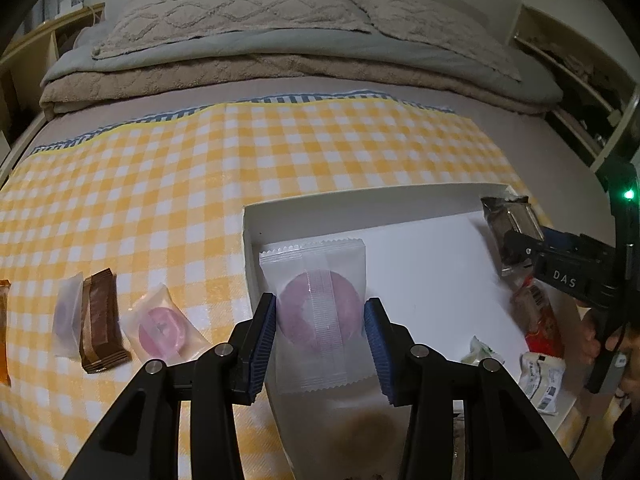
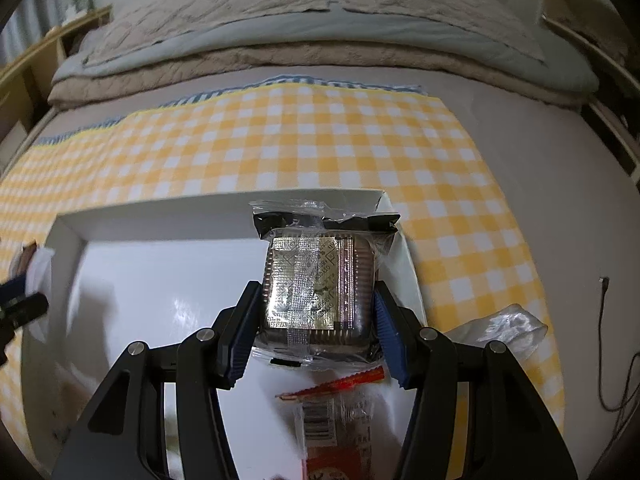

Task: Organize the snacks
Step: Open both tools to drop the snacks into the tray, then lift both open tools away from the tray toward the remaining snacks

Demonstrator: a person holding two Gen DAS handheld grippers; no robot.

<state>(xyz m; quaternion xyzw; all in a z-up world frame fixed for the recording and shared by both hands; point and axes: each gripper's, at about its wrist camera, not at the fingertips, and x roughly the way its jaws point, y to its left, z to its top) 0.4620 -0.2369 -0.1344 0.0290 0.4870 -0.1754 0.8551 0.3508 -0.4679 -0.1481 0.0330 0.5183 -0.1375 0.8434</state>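
Note:
My left gripper [image 1: 320, 316] is shut on a frosted packet with a purple round cake [image 1: 318, 312], held over the left end of the white tray [image 1: 360, 212]. My right gripper [image 2: 316, 304] is shut on a clear-wrapped brown square pastry [image 2: 318, 284], held over the tray's right end [image 2: 224, 200]; it shows in the left wrist view [image 1: 506, 224] too. On the checked cloth at the left lie a pink round cake packet [image 1: 162, 326], a brown bar [image 1: 100, 320], a frosted packet [image 1: 68, 314] and an orange packet [image 1: 3, 332].
A red-and-white packet [image 1: 540, 316], a white packet [image 1: 542, 380] and a green-white sweet [image 1: 480, 350] lie in the tray's right part. A crumpled clear wrapper [image 2: 500, 328] and a black cable [image 2: 612, 360] lie to the right. Folded blankets and pillows [image 1: 280, 40] lie beyond.

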